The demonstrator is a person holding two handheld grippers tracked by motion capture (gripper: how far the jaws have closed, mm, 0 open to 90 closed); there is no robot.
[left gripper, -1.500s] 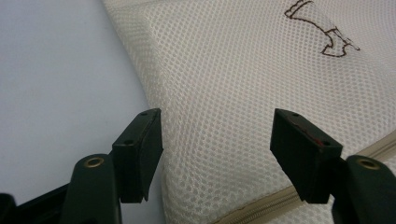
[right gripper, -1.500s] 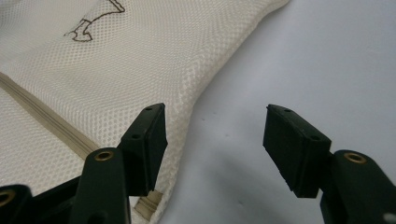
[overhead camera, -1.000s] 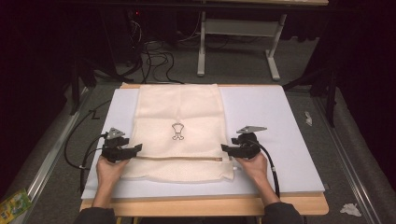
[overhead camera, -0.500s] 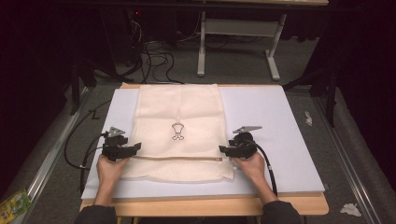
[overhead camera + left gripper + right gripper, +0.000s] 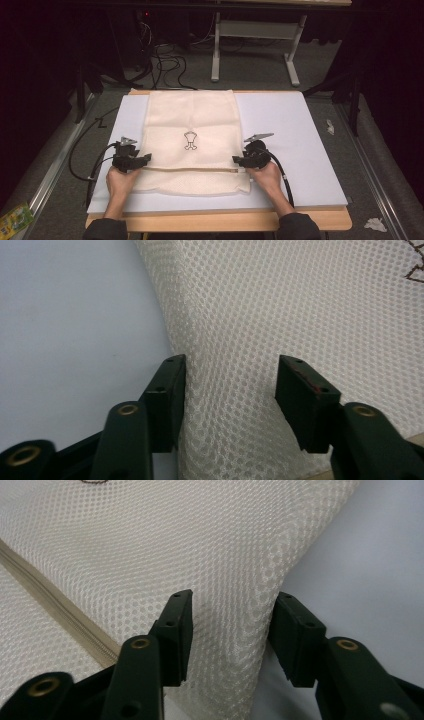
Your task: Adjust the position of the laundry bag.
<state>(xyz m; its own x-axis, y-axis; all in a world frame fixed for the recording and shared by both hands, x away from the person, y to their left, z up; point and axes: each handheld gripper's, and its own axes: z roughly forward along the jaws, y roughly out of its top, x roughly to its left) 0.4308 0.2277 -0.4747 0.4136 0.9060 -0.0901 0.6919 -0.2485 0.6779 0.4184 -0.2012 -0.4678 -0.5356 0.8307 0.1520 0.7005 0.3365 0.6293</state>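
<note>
My left gripper (image 5: 145, 159) and right gripper (image 5: 236, 160) sit at the left and right edges of the cream mesh bag (image 5: 192, 125), which lies flat on the white board (image 5: 300, 130) (zipper near me). Both jaws have just been closing, mesh bunched between them, not yet pinched.

1. No legible words, brands or numbers anywhere.
2. One small dark outline emblem (image 5: 189, 141) printed at the middle of the cream mesh bag (image 5: 165, 117); a sign without letters, shape too small to name.
3. Edge of the same dark emblem (image 5: 415, 260) at the top right corner in the left gripper view, unreadable.
</note>
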